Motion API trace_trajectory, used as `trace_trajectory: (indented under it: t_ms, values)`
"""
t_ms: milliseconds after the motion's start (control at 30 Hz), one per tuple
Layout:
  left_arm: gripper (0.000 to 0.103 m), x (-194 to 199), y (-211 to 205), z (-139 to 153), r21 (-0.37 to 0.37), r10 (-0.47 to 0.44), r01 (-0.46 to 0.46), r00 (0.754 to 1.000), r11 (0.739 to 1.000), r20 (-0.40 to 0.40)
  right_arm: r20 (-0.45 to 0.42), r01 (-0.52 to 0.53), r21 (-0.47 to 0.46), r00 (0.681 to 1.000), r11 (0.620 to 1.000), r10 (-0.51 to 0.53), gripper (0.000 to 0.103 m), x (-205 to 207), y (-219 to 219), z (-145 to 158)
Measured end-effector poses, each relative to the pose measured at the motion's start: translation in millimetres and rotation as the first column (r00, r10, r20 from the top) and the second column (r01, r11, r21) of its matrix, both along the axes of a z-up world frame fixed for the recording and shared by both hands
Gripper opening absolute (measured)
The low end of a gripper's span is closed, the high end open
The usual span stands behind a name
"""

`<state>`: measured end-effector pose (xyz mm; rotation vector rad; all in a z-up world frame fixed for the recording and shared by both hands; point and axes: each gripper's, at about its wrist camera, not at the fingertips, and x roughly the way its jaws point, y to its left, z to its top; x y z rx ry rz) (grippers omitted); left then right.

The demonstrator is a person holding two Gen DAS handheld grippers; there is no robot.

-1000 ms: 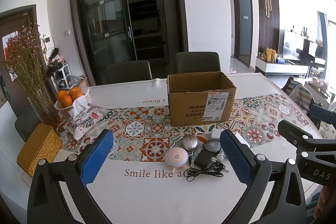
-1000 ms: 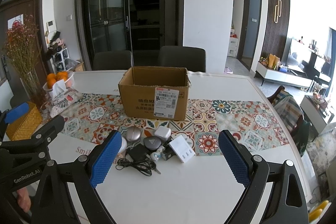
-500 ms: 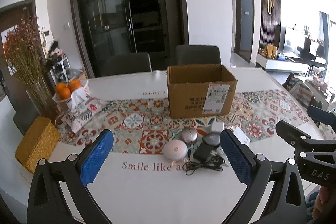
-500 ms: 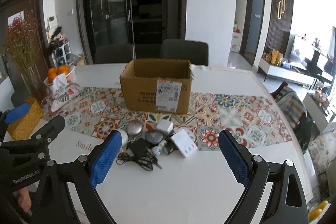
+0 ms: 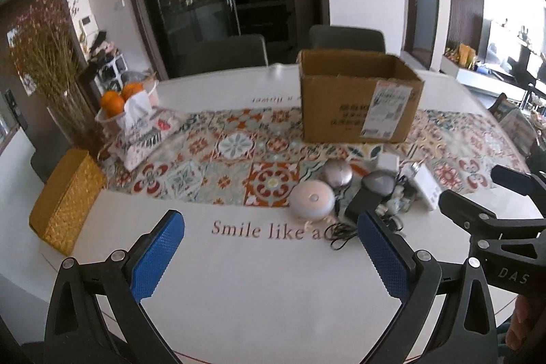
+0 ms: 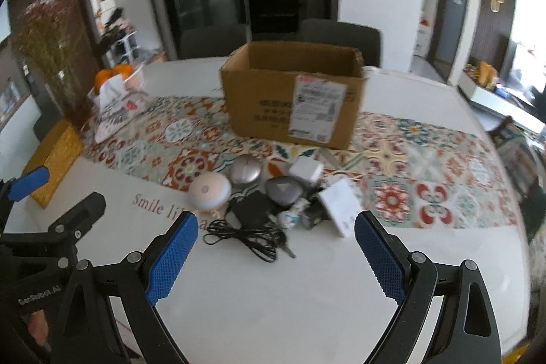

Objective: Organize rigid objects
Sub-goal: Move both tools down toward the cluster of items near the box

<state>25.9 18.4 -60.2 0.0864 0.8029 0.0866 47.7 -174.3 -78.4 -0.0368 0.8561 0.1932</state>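
On the surface: small gadgets cluster just in front of the cardboard box.
Left hand-held gripper: spread wide, holding nothing.
Right hand-held gripper: likewise wide apart, empty, near the black adapter.
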Motion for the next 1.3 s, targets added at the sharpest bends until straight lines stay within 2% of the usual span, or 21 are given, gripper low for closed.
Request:
trace_trajectory:
  t_ms: [233,633,900,1300]
  values:
    - [0.103,14.7,13.7,-27.0,-0.008,0.062,-0.063,0.996,0.998,-0.069,-0.040,-0.099,-0.027,0.994,0.995,0.098,0.093,27.5,20.5,-26.2]
    - [0.103,39.9,22.7,-70.3,0.014,0.106,-0.105,0.985,0.994,-0.134,-0.084,-0.215,-0.103,0.975,0.971,0.207,0.089,63.3,43.1,-74.2]
    - [0.103,57.9,31.1,-94.0,0.029,0.149,-0.146,0.973,0.989,-0.175,-0.145,-0.235,-0.077,0.964,0.969,0.223,0.081,85.6,51.5,-106.7]
    - [0.103,76.4,31.2,-115.4,0.052,0.154,-0.145,0.962,0.988,-0.227,-0.217,-0.221,-0.065,0.955,0.973,0.203,0.072,100.3,50.1,-137.5]
